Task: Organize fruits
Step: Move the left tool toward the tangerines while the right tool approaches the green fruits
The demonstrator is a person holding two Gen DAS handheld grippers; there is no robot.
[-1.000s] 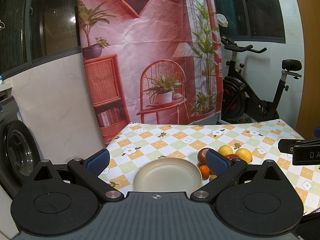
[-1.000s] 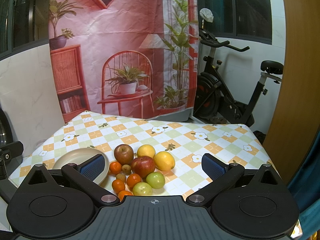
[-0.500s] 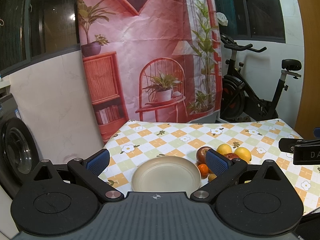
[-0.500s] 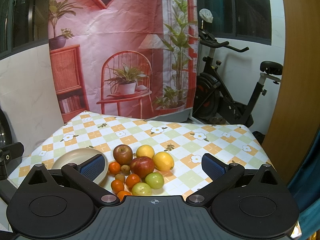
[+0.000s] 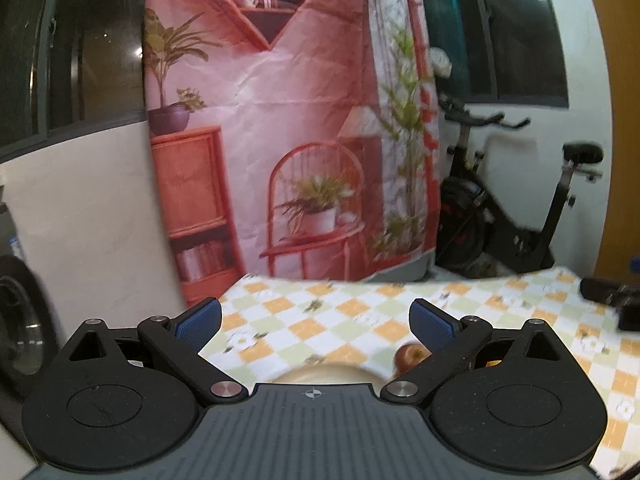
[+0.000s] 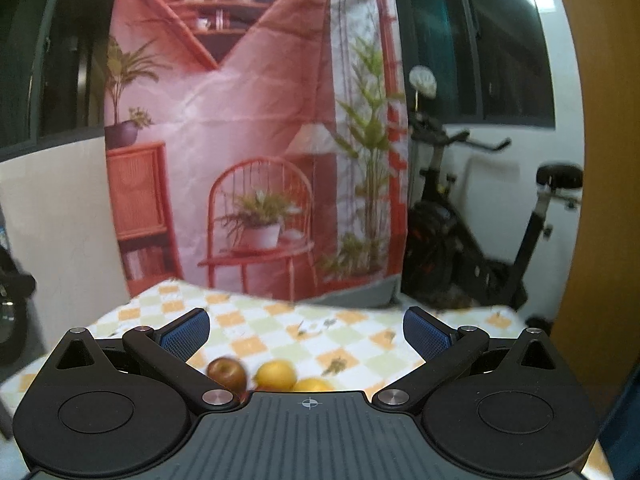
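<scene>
My left gripper (image 5: 316,322) is open and empty above the checkered table (image 5: 320,320). Just past its body I see the far rim of the cream plate (image 5: 326,374) and a red apple (image 5: 410,356) to the plate's right. My right gripper (image 6: 306,330) is open and empty. Below it a red apple (image 6: 226,372) and two yellow fruits, one at the left (image 6: 276,374) and one at the right (image 6: 314,384), peek over the gripper body. The other fruits are hidden.
A pink printed backdrop (image 5: 288,120) hangs behind the table. An exercise bike (image 5: 520,216) stands at the back right. A washing machine (image 5: 16,328) is at the left. The other gripper (image 5: 612,296) shows at the right edge of the left wrist view.
Both cameras have tilted upward or pulled back: plate and fruit have slid down to the bottom of both views, mostly behind the gripper bodies. Both grippers stay open. The views are blurred by motion.
</scene>
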